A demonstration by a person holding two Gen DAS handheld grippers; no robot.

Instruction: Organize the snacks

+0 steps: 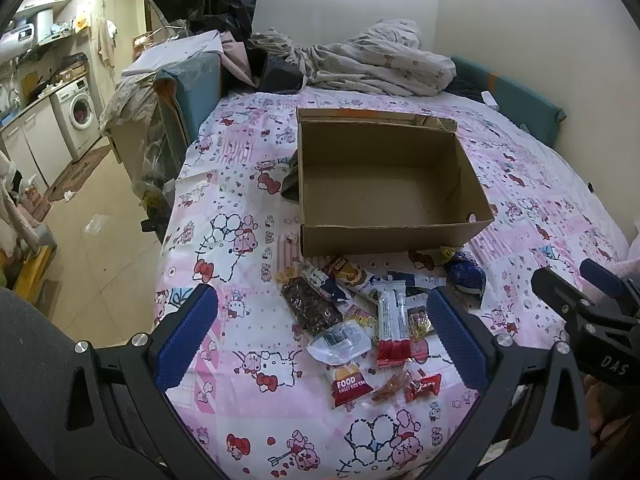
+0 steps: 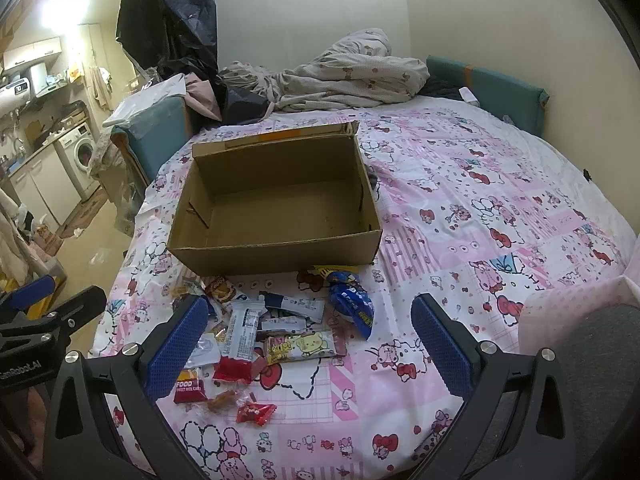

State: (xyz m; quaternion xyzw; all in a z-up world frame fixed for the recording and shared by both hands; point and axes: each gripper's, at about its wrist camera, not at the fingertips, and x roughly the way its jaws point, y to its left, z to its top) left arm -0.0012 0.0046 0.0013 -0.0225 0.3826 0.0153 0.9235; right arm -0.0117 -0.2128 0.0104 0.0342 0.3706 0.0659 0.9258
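Observation:
An empty open cardboard box sits on the pink cartoon-print bedsheet. A pile of snack packets lies just in front of it: a dark seed bar, a white and red bar, a red rice cake pack, a blue bag, small red candies. My left gripper is open, hovering over the pile. My right gripper is open, also above the pile. Both are empty.
A crumpled blanket and clothes lie at the bed's far end. A teal headboard pad lines the wall. The bed edge drops to the floor on the left, with a washing machine beyond.

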